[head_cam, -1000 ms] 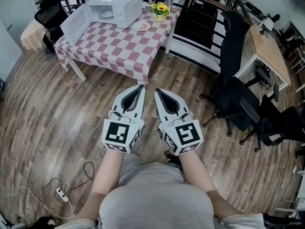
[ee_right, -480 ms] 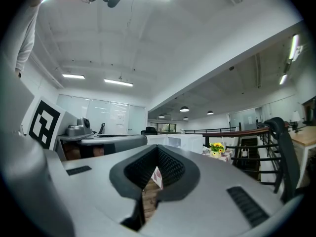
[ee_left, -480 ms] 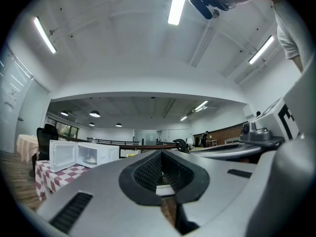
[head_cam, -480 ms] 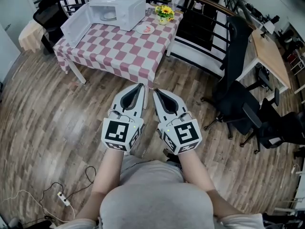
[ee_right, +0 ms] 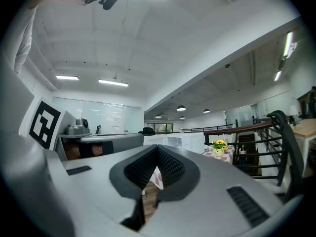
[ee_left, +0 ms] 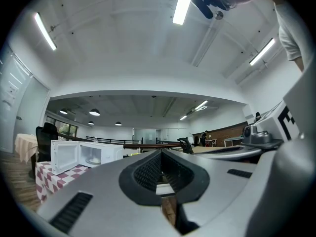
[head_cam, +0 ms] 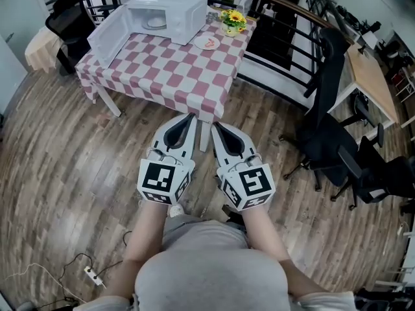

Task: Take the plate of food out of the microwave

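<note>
Bright, even light from ceiling strip lights; strong fisheye distortion at edges.

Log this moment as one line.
left gripper: shut, empty | right gripper: shut, empty | microwave: open, plate inside | table: not reached

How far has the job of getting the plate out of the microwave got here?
Done: the door of the microwave stands open, and a plate shows inside. In hand: nothing. The left gripper and right gripper are both shut and empty, held over the floor short of the table. Left: step up, reach in, grip the plate and bring it out.
</note>
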Demonstrator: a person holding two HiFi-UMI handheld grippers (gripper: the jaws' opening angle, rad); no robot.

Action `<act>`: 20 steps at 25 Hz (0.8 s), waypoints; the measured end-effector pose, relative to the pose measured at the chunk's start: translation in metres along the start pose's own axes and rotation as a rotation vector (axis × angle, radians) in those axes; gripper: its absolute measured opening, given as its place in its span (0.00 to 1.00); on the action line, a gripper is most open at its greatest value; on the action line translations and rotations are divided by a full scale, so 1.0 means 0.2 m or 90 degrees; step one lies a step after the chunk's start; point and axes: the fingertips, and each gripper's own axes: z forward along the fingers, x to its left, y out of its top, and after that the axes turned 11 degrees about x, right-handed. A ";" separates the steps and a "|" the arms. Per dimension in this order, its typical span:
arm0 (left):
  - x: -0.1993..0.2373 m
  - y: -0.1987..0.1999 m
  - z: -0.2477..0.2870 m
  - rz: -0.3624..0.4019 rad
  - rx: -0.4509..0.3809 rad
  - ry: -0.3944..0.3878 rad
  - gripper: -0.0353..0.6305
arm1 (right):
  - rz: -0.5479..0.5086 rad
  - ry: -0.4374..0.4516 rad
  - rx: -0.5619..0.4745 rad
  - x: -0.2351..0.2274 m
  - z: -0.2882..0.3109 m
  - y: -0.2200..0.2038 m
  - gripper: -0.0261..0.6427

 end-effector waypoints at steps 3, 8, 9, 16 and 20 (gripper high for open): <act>0.10 -0.01 -0.01 -0.007 0.004 -0.004 0.06 | 0.003 -0.003 -0.004 0.06 0.08 0.01 0.07; 0.24 -0.04 -0.01 -0.016 0.008 -0.016 0.06 | 0.000 -0.005 0.006 0.14 0.22 0.00 0.07; 0.27 -0.04 -0.01 -0.018 0.008 -0.018 0.06 | 0.000 -0.006 0.008 0.15 0.24 0.00 0.07; 0.46 -0.07 -0.01 -0.030 0.014 -0.030 0.06 | -0.004 -0.012 0.016 0.25 0.42 0.02 0.08; 0.57 -0.08 -0.02 -0.026 0.017 -0.034 0.06 | -0.004 -0.014 0.017 0.29 0.53 0.03 0.07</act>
